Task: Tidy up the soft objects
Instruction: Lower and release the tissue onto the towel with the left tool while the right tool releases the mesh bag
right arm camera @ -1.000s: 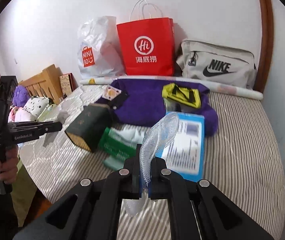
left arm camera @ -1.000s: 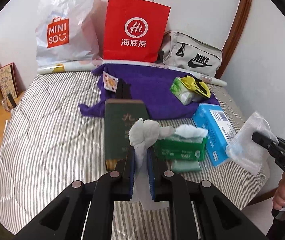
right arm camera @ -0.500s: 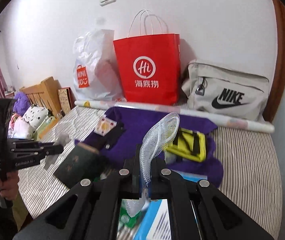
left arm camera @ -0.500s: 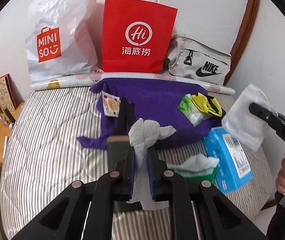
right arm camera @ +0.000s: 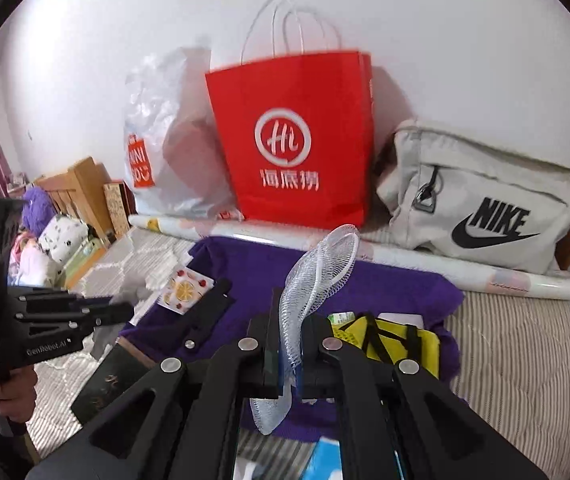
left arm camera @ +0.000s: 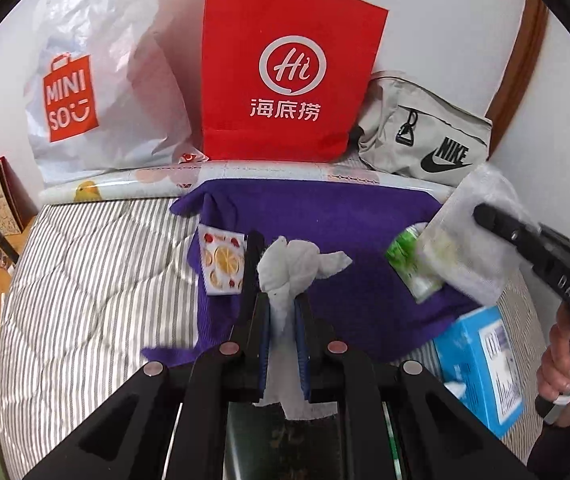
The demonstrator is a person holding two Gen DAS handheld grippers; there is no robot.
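My left gripper is shut on a crumpled white tissue, which sticks up above the fingers and hangs below them, over the purple towel. My right gripper is shut on a white foam net sleeve, also held above the purple towel. In the left wrist view the right gripper comes in from the right with the foam net sleeve. The left gripper shows at the left edge of the right wrist view. A red paper bag stands against the wall behind the towel.
On the striped bed lie a fruit-print packet, a green packet, a blue box, a yellow item and a dark green box. A white Miniso bag, grey Nike bag and paper roll line the wall.
Both grippers have moved forward over the bed toward the bags at the wall, each keeping its hold. The dark green box and tissue pack have slid out of sight beneath the left gripper.
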